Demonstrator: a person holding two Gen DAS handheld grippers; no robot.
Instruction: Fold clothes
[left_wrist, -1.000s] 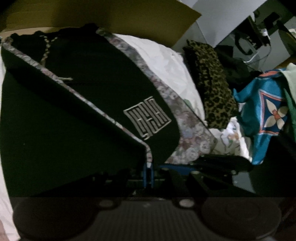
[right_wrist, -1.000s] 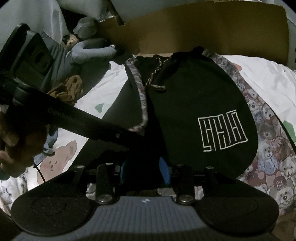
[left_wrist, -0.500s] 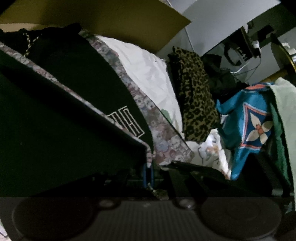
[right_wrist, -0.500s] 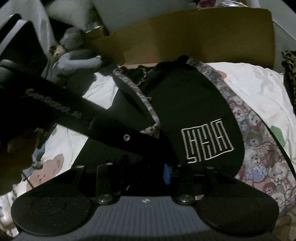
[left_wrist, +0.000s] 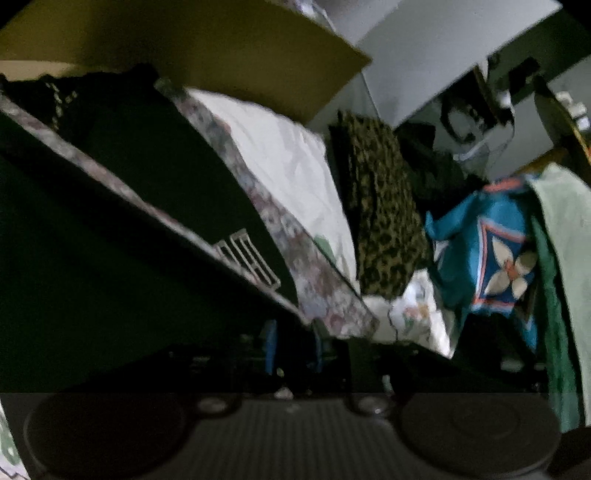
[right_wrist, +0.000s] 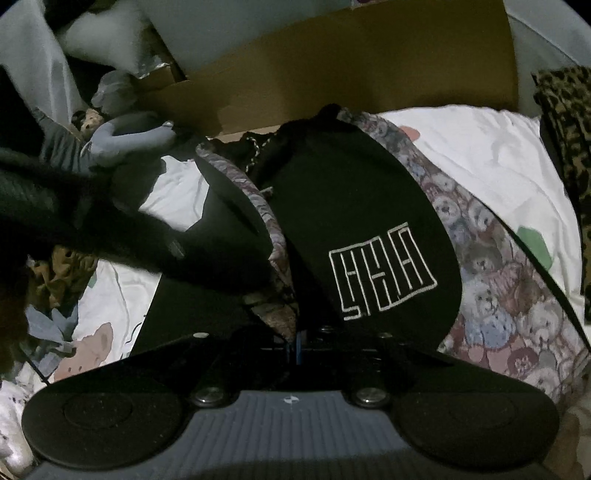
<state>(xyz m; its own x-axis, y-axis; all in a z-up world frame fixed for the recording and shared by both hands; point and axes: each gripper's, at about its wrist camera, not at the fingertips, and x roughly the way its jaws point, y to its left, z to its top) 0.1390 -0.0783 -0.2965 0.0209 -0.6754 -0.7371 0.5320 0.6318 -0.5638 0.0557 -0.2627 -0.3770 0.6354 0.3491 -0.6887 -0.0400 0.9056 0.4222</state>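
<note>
Between the pads of the right gripper (right_wrist: 295, 349) sits the black garment's (right_wrist: 354, 206) patterned hem.

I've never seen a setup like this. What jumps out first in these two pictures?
The black garment with a white maze-like emblem and a teddy-bear print lining fills the middle of the bed. A leopard-print cloth and a bright blue patterned cloth are heaped on the right side. Brown cardboard stands behind.

The black garment (left_wrist: 155, 177) is viewed closely and steeply downward from both wrist cameras, from its near hem. Its white emblem (right_wrist: 380, 273) and the cardboard sheet (right_wrist: 369, 62) behind it are shared by both views.
</note>
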